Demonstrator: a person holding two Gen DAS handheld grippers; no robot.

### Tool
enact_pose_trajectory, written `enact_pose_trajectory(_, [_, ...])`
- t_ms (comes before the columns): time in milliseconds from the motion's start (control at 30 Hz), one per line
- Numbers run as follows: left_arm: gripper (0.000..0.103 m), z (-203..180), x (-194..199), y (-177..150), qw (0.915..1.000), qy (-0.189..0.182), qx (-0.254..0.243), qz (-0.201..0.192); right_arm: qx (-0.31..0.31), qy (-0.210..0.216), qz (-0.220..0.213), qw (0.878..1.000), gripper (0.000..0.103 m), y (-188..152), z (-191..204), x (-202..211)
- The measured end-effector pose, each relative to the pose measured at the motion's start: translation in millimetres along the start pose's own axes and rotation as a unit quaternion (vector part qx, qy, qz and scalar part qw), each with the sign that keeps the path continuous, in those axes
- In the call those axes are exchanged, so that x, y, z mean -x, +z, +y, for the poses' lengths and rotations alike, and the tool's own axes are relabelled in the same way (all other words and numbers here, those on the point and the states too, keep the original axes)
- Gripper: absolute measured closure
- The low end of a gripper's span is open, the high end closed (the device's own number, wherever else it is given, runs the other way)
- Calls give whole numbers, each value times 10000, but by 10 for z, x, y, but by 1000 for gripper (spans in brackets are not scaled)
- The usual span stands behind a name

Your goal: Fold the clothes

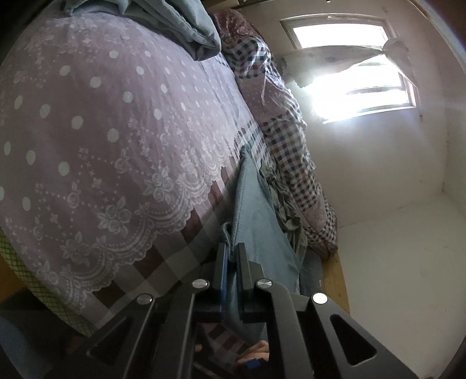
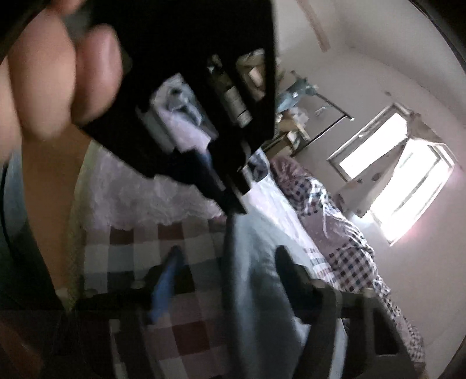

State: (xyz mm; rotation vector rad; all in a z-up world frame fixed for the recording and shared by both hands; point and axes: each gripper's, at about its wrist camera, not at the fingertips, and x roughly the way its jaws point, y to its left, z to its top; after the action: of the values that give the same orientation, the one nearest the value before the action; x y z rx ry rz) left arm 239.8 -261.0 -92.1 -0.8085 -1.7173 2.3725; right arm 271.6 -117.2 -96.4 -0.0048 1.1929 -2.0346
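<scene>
A blue-grey garment (image 1: 256, 210) lies along the checked edge of the bed and rises in a fold. My left gripper (image 1: 232, 250) is shut on that fold, with the cloth pinched between both fingers. In the right wrist view the left gripper (image 2: 230, 201) comes in from above, held by a person's hand (image 2: 58, 73), and the garment (image 2: 256, 262) hangs from its tips. My right gripper (image 2: 230, 259) stands open around the garment lower down. Its blue pad (image 2: 169, 274) is apart from the cloth, and the other finger (image 2: 288, 265) is right beside it. This view is blurred.
The bed carries a lilac cover (image 1: 116, 131) with white dots and lace. A checked quilt (image 1: 288, 151) is bunched along its far side. More grey-blue cloth (image 1: 192, 26) is heaped at the head of the bed. A bright window (image 1: 364, 87) sits in the white wall.
</scene>
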Motion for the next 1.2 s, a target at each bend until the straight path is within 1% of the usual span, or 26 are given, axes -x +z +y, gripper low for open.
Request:
enact_pose_trajectory(67, [99,6,14,-4,10000,-38,13,-1,38,-69,66,9999,50,-22,8,-18])
enact_pose_trajectory(133, [99,-3,10,-5,10000,-69,18,-3,126,-136,142,9997,55,-40,25,-56])
enact_pose_trajectory(167, [99,-4,5,-4,10000,-66,22,8,140,-149,163,9997,59,-42,23,-68])
enact_pose_trajectory(233, [99,-7,-7,-3,10000,-61,30,29,100,-151,209,9996,78,-44,-3,-101])
enact_pose_trajectory(267, [98,-9,-13,-2,10000,-58,34,40,34,-156,225,9996,96,-40,-39,-110])
enact_pose_trajectory(300, [97,-5,-15,0,10000,-61,58,44,-39,-144,226,9996,100,-34,-79,-114])
enact_pose_trajectory(333, [90,0,-15,3,9999,-71,90,37,-124,-102,205,9997,100,-26,-127,-112])
enact_pose_trajectory(367, [79,5,-6,2,9999,-112,118,11,-181,-78,184,9996,101,-15,-162,-105])
enact_pose_trajectory(400, [70,12,11,-3,9997,-175,146,-24,-195,-81,165,9996,101,-2,-178,-89])
enact_pose_trajectory(433, [53,12,18,-4,9996,-232,172,-59,-215,-82,148,9996,101,10,-194,-76])
enact_pose_trajectory(467, [39,7,20,-4,9994,-283,198,-87,-247,-81,135,9996,102,19,-211,-66])
enact_pose_trajectory(533, [32,-11,8,-6,9991,-368,205,-90,-302,-81,110,9995,102,38,-243,-48])
enact_pose_trajectory(733, [32,-70,-178,73,9990,-383,166,128,-426,-54,76,9991,102,73,-304,-12])
enact_pose_trajectory(867, [32,-122,-279,165,9989,-443,105,138,-486,-13,8,9988,102,84,-365,6])
enact_pose_trajectory(1033, [33,-127,-427,210,9992,-322,132,211,-523,37,-6,9986,102,92,-352,39])
enact_pose_trajectory(1100, [42,-135,-475,217,9993,-255,112,248,-543,40,-15,9985,102,94,-365,41])
enact_pose_trajectory(1133, [52,-142,-492,221,9994,-210,89,274,-550,41,-16,9985,102,96,-368,43])
enact_pose_trajectory(1167, [65,-148,-510,224,9994,-165,67,299,-553,39,-15,9985,102,101,-363,50])
enact_pose_trajectory(1200, [71,-149,-517,224,9994,-124,53,309,-555,38,-14,9985,102,104,-359,54])
